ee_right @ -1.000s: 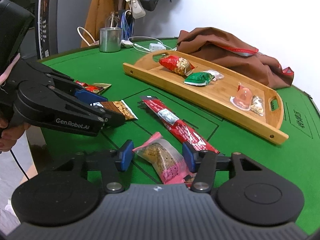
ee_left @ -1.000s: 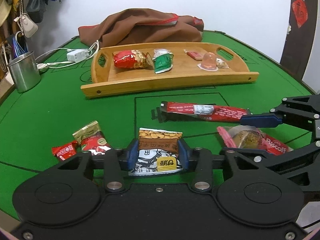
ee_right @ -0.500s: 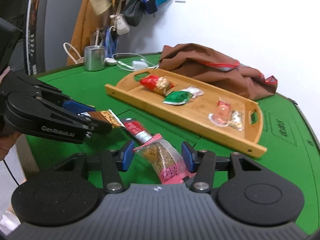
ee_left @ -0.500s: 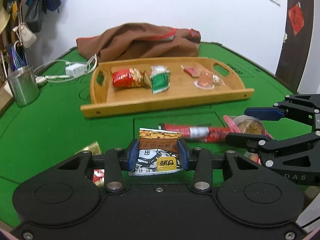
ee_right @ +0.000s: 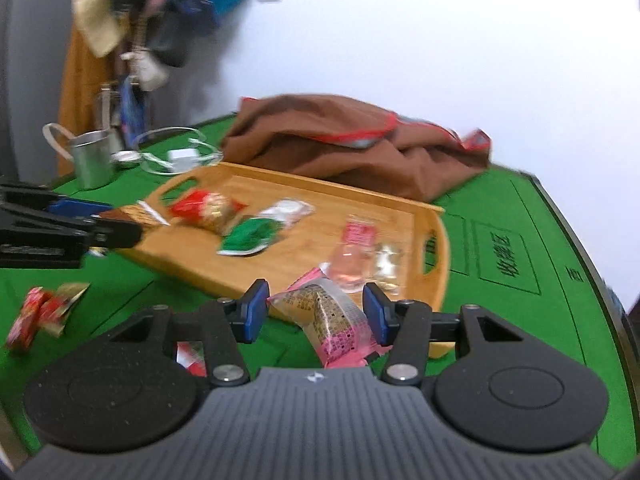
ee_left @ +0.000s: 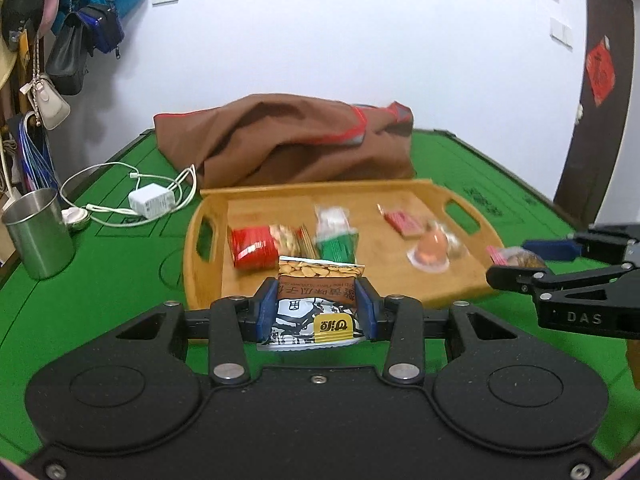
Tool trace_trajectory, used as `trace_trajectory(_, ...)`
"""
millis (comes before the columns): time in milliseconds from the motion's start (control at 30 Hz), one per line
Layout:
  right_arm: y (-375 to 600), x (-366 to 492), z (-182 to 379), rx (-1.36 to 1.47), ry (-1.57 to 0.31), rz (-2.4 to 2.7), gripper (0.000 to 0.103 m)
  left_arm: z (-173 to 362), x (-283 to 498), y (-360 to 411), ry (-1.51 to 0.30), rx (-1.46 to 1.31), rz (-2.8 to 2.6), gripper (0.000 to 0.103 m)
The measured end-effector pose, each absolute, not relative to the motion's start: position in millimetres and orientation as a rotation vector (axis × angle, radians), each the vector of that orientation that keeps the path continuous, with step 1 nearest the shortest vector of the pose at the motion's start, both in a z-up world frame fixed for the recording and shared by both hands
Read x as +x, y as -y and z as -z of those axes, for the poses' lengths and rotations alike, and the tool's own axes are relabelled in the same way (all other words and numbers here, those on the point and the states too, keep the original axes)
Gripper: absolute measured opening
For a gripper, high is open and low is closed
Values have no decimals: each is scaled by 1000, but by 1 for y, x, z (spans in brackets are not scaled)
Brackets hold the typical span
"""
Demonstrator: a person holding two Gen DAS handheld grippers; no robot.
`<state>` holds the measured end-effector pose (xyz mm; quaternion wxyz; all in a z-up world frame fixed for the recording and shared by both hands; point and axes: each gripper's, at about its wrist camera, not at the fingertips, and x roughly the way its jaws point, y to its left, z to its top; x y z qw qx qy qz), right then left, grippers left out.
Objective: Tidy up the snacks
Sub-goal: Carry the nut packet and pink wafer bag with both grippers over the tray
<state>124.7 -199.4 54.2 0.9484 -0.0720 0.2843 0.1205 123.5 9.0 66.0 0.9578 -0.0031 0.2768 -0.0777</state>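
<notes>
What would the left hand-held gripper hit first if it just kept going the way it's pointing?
Probably the wooden tray: its near rim lies right ahead of the left hand-held gripper and its sunflower seed packet. Depth is hard to judge.

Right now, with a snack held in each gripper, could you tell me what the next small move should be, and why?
Probably carry both on over the wooden tray and lower them: the left gripper grips the seed packet, the right gripper the pink cake pack, neither inside yet.

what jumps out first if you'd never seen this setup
Each gripper carries a snack: the left gripper clamps a sunflower seed packet, the right gripper a pink-wrapped cake. Just beyond them, a bamboo tray on the green table already holds several snacks.
</notes>
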Motion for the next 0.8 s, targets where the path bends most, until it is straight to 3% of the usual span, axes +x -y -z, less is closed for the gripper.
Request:
trace_trajectory(433,231,239,-60,109,-776,-146,55,-91,224,-21,-582,-79,130,39)
trace_trajectory(800,226,312,-41,152,-828,-86,55,-58,317,-22,-726,-142,64,39)
